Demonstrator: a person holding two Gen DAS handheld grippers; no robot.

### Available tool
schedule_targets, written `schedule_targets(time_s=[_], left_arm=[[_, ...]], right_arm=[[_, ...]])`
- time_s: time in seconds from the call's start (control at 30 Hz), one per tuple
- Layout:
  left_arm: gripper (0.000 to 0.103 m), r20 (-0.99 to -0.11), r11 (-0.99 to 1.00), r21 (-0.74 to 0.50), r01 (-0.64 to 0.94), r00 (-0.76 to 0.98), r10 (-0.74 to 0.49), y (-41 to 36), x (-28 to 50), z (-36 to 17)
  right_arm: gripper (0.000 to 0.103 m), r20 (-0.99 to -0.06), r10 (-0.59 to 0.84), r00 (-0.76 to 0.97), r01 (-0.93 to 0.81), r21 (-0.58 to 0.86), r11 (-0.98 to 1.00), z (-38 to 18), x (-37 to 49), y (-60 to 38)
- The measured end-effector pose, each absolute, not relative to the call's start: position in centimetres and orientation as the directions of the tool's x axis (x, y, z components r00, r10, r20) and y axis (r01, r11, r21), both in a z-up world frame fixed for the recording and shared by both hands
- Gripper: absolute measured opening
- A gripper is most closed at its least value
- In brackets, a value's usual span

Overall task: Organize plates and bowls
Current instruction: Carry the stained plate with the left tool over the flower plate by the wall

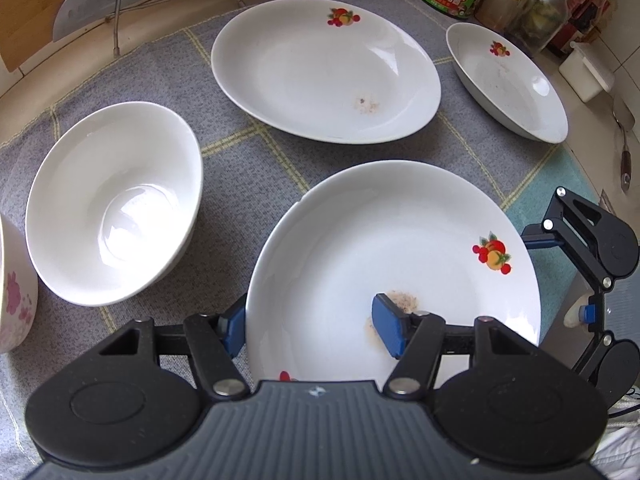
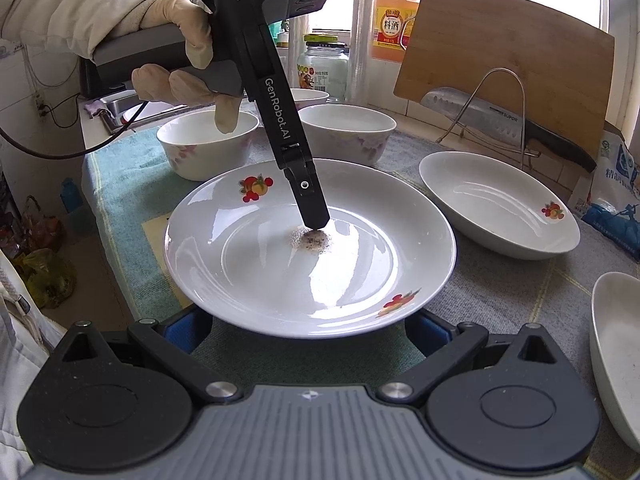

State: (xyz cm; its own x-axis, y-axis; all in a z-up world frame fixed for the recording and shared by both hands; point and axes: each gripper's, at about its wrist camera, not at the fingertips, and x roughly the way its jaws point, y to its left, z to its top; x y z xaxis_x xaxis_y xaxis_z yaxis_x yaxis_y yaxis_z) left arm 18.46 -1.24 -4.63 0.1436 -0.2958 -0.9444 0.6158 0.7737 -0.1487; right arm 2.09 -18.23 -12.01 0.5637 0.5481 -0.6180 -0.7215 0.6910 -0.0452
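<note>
- Grey checked cloth (image 1: 168, 80) covers the kitchen counter, with a teal mat (image 2: 116, 184) at one side; a wooden cutting board (image 2: 508, 64) and a cleaver (image 2: 496, 118) lean in a wire rack by the window, beside a bottle of cooking wine (image 2: 394, 20) and a glass jar (image 2: 322, 66).
- White fruit-print plate (image 1: 384, 256) sits on the cloth nearest both cameras, flat and upright, a brown speck of residue (image 2: 312, 240) at its centre.
- Left gripper (image 1: 312, 326), held in a gloved hand (image 2: 188, 52), points steeply down and straddles the plate's rim: one blue pad lies outside the wall, the other inside on the plate's floor; whether the pads press the rim cannot be told.
- Right gripper (image 2: 308, 330) hovers at the plate's near edge, its jaws spread wide and clasping nothing.
- Second fruit-print plate (image 1: 324, 72) and a shallower dish (image 1: 508, 80) lie beyond, empty.
- Plain white bowl (image 1: 112, 204) stands to the left; two pink-flowered bowls (image 2: 208, 148) wait at the back, contents unseen.
</note>
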Motion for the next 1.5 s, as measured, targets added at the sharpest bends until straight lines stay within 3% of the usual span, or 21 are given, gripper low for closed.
schedule_targets(time_s=[0.57,1.5], left_arm=[[0.062,-0.923,0.724,-0.133,0.677,0.181,-0.339,-5.3,19.0,-1.2],[0.062,-0.897,0.551,-0.126,0.825,0.142,-0.418,-20.8,24.3,-0.2]], right_arm=[[0.103,-0.636,0.497,0.590,-0.685,-0.068,0.726,-9.8,2.8,-21.2],[0.103,-0.660,0.333,0.674,-0.523,-0.107,0.846,-8.1,6.1,-33.0]])
